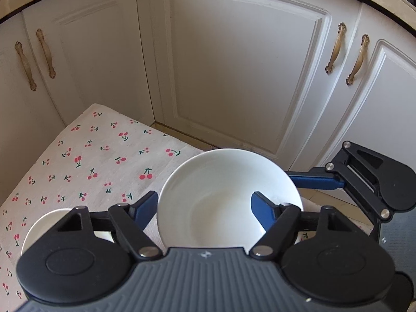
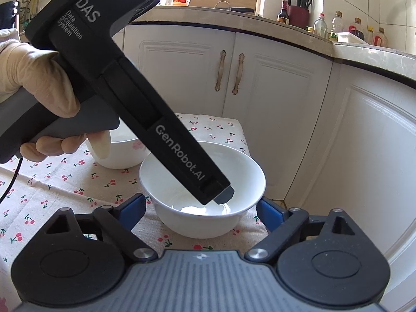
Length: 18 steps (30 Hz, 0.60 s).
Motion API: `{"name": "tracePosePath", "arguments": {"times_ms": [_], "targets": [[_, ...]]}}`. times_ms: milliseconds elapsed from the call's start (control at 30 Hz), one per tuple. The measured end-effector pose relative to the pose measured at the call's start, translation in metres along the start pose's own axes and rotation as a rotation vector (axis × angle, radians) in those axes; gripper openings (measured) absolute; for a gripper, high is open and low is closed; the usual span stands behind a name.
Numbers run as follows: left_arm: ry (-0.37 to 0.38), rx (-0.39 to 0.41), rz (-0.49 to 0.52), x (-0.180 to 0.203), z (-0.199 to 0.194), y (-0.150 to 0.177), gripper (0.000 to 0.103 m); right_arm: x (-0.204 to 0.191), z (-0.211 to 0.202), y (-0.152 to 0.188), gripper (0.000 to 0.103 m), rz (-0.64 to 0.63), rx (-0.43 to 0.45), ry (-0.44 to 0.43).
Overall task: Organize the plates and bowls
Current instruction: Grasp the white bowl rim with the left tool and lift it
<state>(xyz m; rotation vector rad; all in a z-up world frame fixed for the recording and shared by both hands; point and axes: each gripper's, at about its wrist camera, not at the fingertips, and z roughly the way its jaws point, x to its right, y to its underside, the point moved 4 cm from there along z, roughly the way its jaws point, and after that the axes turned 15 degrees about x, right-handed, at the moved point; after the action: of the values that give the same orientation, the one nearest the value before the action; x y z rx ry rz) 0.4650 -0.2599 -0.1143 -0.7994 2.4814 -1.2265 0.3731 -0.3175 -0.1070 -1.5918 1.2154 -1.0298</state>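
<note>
White glazed bowl (image 2: 202, 189) sits at the cloth-covered worktop (image 1: 85, 161) corner; left gripper (image 1: 205, 208) jaws straddle its wall, right gripper (image 2: 201, 208) jaws open around it (neither visibly clamped): slippery rim may slip, bowl could tip off the edge

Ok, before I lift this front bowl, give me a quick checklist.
1. Front bowl empty: ok.
2. Left hand-held gripper straddles the wall, one finger inside: ok.
3. Right hand-held gripper flanks the bowl from outside: ok.
4. Pads pressing on the bowl: cannot tell.
5. Second bowl apart from the front one: ok.
6. Cherry cloth lying flat under the bowl: ok.
</note>
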Motion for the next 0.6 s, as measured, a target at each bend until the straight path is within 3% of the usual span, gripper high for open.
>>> {"name": "tracePosePath", "arguments": {"times_ms": [600], "targets": [[0.013,-0.008,-0.004,0.0013,0.0032,-0.0002,0.074,0.0072,0.0006,-0.0028,0.092,0.043,-0.008,-0.007]]}}
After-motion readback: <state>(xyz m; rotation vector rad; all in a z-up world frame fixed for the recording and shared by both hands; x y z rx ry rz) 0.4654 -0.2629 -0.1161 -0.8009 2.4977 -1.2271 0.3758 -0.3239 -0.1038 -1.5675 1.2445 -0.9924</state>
